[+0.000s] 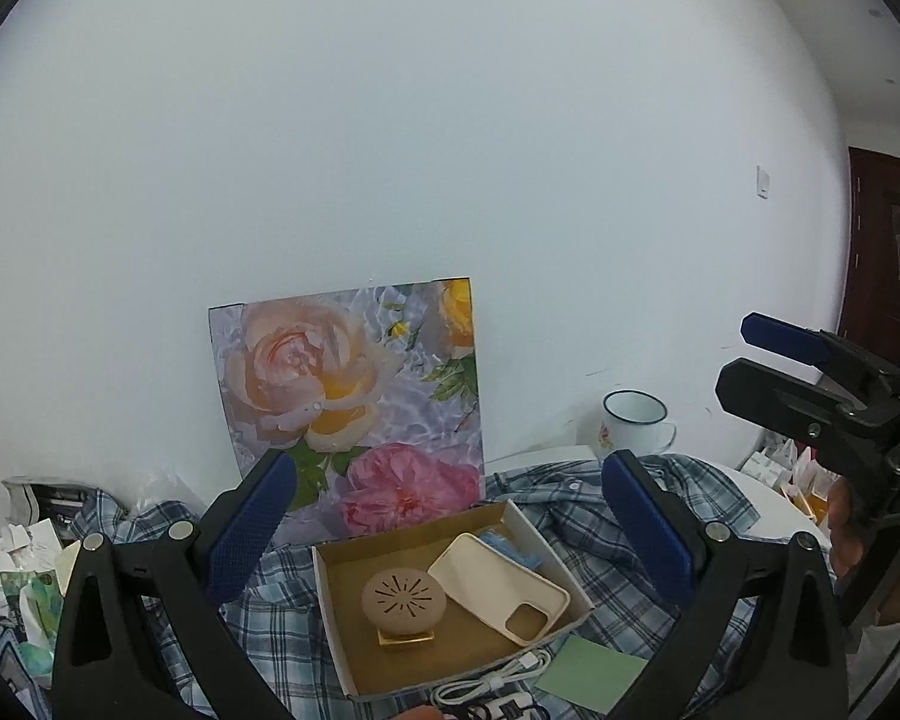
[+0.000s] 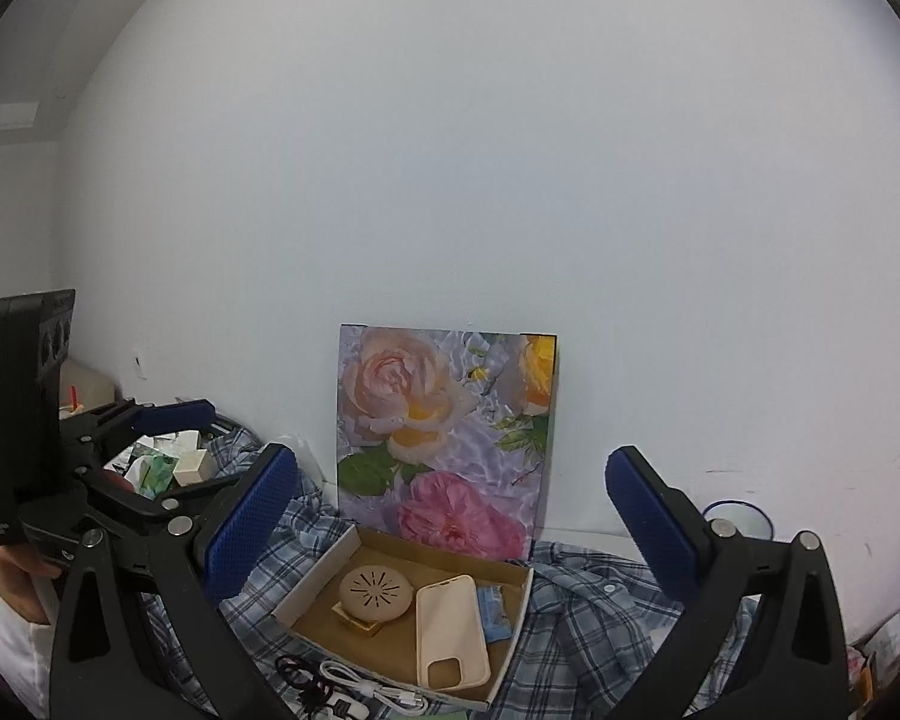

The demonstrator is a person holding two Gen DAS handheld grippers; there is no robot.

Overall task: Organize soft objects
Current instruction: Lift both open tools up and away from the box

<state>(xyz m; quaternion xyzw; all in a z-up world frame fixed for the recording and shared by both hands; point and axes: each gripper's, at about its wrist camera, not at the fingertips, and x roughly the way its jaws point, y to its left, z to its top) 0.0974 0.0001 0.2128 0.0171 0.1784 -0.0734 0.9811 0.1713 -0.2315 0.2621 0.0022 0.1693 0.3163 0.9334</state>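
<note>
Item: shallow cardboard tray point(image 1: 336, 630) resting on a rumpled blue plaid shirt point(image 1: 576, 498), apparently the collecting place, holding a cream phone case point(image 1: 498, 585), a round beige perforated pad point(image 1: 403, 596) and a blue wrapped item point(image 2: 493, 612) half hidden behind the case, with a floral board point(image 1: 354, 396) propped against the wall behind. Both tongs, left gripper point(image 1: 447, 531) and right gripper point(image 2: 453, 525), hang above the tray with jaws spread wide and nothing between them, likely poised to pick next. White cable point(image 2: 372, 687) and green card point(image 1: 594, 672) sit in front, partly cut off; side clutter is unreadable.
</note>
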